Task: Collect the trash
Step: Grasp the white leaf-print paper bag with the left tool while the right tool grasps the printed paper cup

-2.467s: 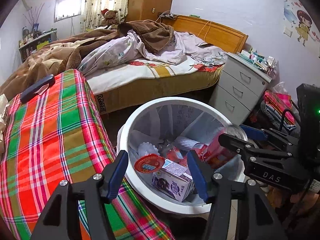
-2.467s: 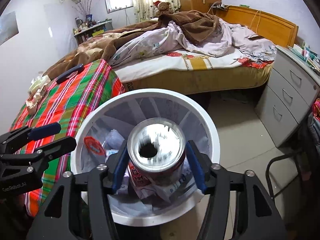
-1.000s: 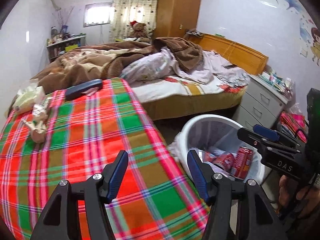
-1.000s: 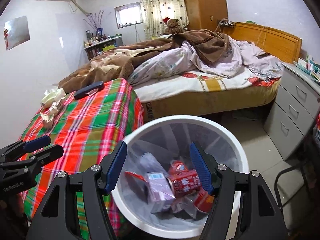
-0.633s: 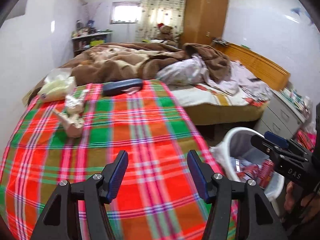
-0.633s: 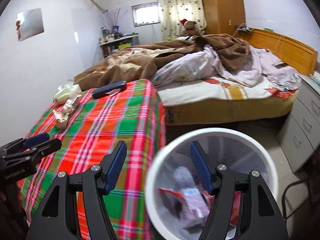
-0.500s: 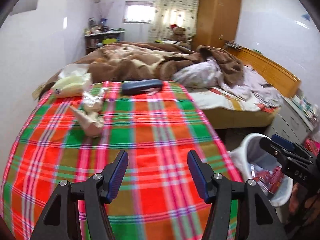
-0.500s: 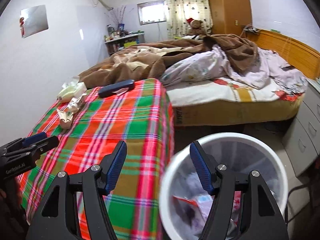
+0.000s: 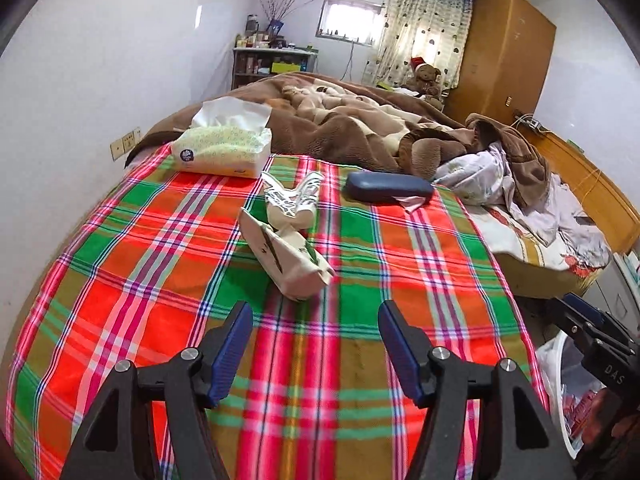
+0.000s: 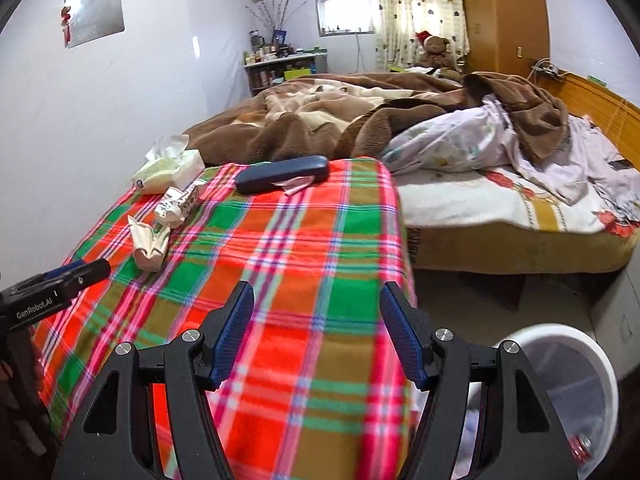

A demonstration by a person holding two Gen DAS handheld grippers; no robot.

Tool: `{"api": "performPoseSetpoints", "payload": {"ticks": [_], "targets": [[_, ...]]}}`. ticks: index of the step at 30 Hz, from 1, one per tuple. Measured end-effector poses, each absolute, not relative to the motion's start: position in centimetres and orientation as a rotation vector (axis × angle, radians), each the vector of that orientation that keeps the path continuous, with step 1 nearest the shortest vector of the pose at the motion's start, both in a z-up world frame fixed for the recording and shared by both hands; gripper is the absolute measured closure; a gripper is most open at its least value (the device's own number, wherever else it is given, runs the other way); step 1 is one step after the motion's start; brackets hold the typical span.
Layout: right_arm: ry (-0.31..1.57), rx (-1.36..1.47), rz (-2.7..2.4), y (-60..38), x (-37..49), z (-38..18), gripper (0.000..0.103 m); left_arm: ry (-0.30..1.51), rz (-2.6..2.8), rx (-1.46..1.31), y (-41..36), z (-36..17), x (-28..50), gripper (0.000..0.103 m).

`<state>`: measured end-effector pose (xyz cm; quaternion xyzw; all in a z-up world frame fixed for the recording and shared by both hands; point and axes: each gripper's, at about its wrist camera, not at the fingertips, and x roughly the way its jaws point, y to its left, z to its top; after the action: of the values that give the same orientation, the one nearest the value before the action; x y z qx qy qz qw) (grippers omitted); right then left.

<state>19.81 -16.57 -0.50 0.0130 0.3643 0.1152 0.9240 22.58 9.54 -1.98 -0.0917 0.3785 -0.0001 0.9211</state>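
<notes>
Bedroom, plaid-covered worktop (image 9: 420, 264): left gripper (image 9: 314, 344) poised above cloth, fingers (image 9: 232, 344) parting, nothing between them; right gripper (image 10: 316, 332) over worktop's near edge, fingers (image 10: 234, 334) wide apart, empty. Two crumpled cartons (image 9: 286, 248) lie touching mid-worktop, just ahead of left gripper. Tissue pack (image 9: 222, 146) and dark case (image 9: 388, 187) beyond; white trash bin (image 10: 576, 364) on floor beside worktop, red litter inside

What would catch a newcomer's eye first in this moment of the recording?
The bright red, green and orange plaid cloth fills the foreground. Two crumpled cream wrappers lie on it toward its far left part, beyond them a tissue pack and a dark blue case. The white trash bin stands on the floor, low right.
</notes>
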Motion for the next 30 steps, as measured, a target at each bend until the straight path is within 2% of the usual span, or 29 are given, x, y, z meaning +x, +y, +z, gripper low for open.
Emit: {"api": "performPoseSetpoints", "payload": {"ticks": [12, 22, 28, 30], "targets": [[0.77, -0.044, 0.28, -12.2, 24.7, -0.8, 0.036, 0.855, 0.03, -0.229, 11.2, -5.0, 28.9, 0.038], [0.795, -0.044, 0.303, -9.8, 27.1, -1.1, 0.036, 0.888, 0.013, -0.255, 12.5, -6.5, 31.0, 0.038], [0.82, -0.039, 0.333, -8.0, 28.5, -1.4, 0.036, 0.896, -0.006, -0.319, 14.2, -6.8, 31.2, 0.046], [0.82, -0.039, 0.345, -7.4, 28.9, -1.4, 0.036, 0.887, -0.009, -0.31, 14.4, -6.6, 31.3, 0.046]]}}
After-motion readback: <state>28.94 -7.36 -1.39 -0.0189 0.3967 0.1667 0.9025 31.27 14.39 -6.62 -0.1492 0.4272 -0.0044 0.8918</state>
